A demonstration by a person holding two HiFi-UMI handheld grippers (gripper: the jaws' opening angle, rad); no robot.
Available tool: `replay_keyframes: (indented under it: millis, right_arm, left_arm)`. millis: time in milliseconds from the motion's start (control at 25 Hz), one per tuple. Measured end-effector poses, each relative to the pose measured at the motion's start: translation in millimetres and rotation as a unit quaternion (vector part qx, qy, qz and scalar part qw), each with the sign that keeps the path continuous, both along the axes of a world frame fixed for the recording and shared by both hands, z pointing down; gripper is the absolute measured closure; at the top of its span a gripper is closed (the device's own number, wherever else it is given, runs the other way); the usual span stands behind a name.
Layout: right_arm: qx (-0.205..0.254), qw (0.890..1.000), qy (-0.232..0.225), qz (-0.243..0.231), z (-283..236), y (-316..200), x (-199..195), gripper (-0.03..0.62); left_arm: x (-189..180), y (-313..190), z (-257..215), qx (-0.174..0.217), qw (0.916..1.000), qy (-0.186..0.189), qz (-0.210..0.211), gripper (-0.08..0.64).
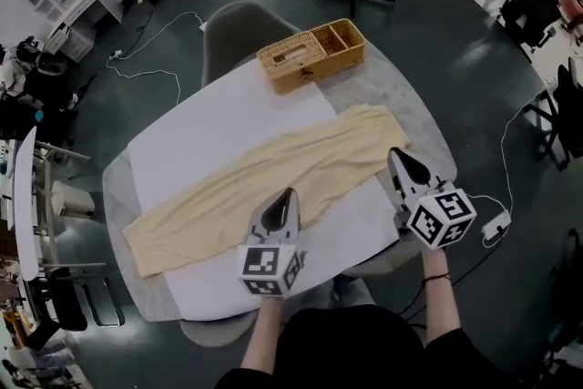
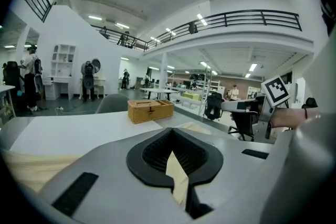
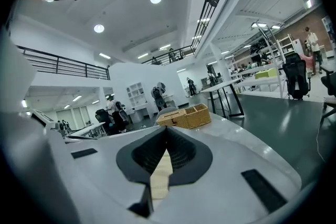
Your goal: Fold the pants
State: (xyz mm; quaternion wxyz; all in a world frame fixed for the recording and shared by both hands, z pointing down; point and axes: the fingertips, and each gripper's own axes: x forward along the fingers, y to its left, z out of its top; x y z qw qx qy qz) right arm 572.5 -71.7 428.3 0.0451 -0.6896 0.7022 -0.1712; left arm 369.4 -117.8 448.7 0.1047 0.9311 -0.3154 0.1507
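Pale yellow pants [image 1: 273, 173] lie stretched flat and slanted across a white mat [image 1: 209, 132] on the round grey table [image 1: 410, 105]. My left gripper [image 1: 291, 192] hovers over the pants' near edge at mid-length, jaws together. My right gripper [image 1: 394, 152] sits at the pants' right end, also shut. In the left gripper view the jaws [image 2: 171, 130] meet and a strip of yellow cloth [image 2: 177, 173] shows through the slit below. The right gripper view shows the same: closed jaws [image 3: 167, 129] over yellow cloth [image 3: 160, 176]. I cannot see cloth pinched by either.
A wicker basket [image 1: 311, 55] with compartments stands at the table's far edge, beyond the mat. A grey chair [image 1: 241, 23] is tucked behind the table. Cables run over the floor at left and right. Office chairs and desks stand around the room.
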Motion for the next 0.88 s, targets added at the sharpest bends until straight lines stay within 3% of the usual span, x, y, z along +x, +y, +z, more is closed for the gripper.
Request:
replay_keyframes:
  millis: [360,720,880]
  right_arm:
    - [-0.061,0.998,0.005,-0.021,53,-46,35,0.578]
    - [-0.131,0.991,0.0,-0.016,101,-77,80,0.577]
    - [-0.164,0.986,-0.009,-0.026,122,-89,93,0.441]
  left_arm:
    - [43,-38,43,-0.044,0.9986,0.003,0.028,0.546]
    - [53,-56,67,-0.077,0.9967,-0.008,0.025,0.546]
    - [55,-60,74,-0.086,0.996,-0.009,0.023,0.546]
